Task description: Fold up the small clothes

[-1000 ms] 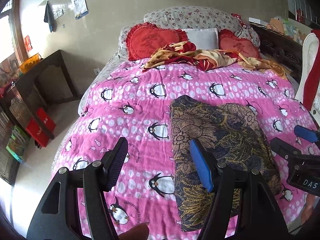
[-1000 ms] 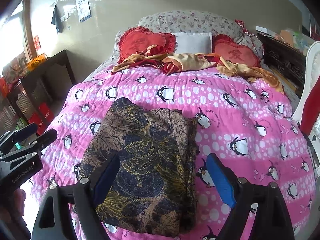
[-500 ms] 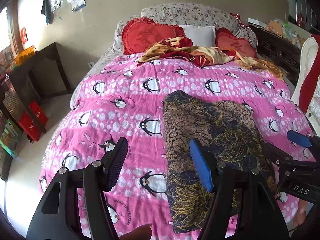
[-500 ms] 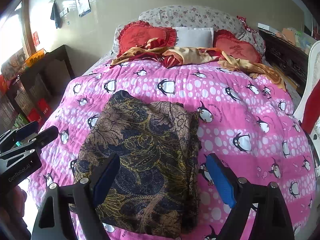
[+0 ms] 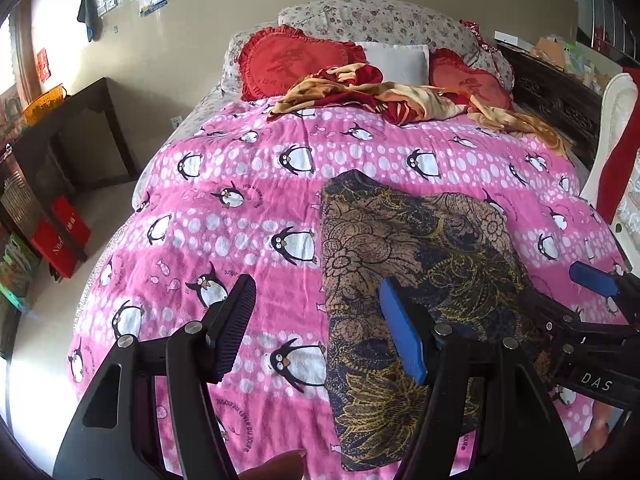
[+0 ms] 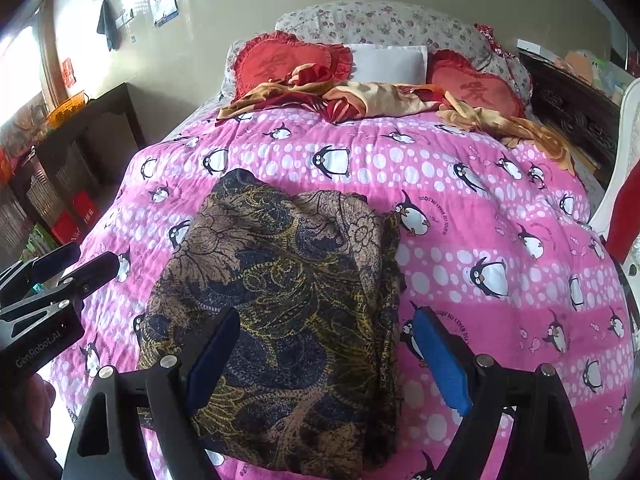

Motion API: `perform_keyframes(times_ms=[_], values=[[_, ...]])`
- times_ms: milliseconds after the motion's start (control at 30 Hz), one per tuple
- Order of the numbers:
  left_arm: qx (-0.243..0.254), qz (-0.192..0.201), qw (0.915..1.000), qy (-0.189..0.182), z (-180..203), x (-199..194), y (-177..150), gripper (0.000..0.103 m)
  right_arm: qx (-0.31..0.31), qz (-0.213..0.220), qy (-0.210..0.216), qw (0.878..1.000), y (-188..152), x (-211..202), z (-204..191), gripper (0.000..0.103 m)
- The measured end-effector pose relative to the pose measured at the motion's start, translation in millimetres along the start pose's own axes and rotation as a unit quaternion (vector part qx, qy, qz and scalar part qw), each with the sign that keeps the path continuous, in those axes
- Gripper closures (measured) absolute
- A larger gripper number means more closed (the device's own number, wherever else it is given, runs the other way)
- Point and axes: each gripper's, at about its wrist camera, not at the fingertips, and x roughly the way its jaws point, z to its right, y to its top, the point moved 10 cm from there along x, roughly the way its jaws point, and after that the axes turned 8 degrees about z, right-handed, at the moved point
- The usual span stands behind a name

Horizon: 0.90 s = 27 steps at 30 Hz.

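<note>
A dark navy, brown and gold floral garment [image 5: 416, 264] lies folded in a rough rectangle on the pink penguin blanket [image 5: 240, 216]; it also shows in the right wrist view [image 6: 280, 304]. My left gripper [image 5: 320, 328] is open and empty, above the garment's left edge near the bed's front. My right gripper [image 6: 328, 356] is open and empty above the garment's near right part. The right gripper shows at the right edge of the left wrist view [image 5: 592, 312]. The left gripper shows at the left edge of the right wrist view [image 6: 60, 272].
Red heart cushions [image 5: 296, 60], a white pillow [image 5: 396, 60] and a rumpled red and yellow cloth [image 5: 384, 96] lie at the head of the bed. A dark desk [image 5: 76, 128] and red boxes [image 5: 60, 232] stand left. A white chair [image 5: 612, 128] stands right.
Both grippers have drawn back a little toward the front of the bed and stayed open. The garment has not moved.
</note>
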Motion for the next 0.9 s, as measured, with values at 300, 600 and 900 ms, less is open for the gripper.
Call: perform_keyframes(times_ms=[300,600,900], values=[[-0.003,-0.009,0.9999,-0.004,-1.7,9.3,-3.5,0.038,0.004,-0.009,-0.002,1.0,-3.5,6.4,2.4,0.017],[-0.004,-0.018,0.9998,-0.005,-2.7,14.3,-7.5,0.038,0.002,-0.014,-0.001,1.0,-5.3,11.7,0.4,0.017],[-0.003,-0.022,0.9997,-0.006,-1.9,18.0,-9.5,0.038,0.003,-0.021,-0.001,1.0,-7.9,18.5,1.8,0.017]])
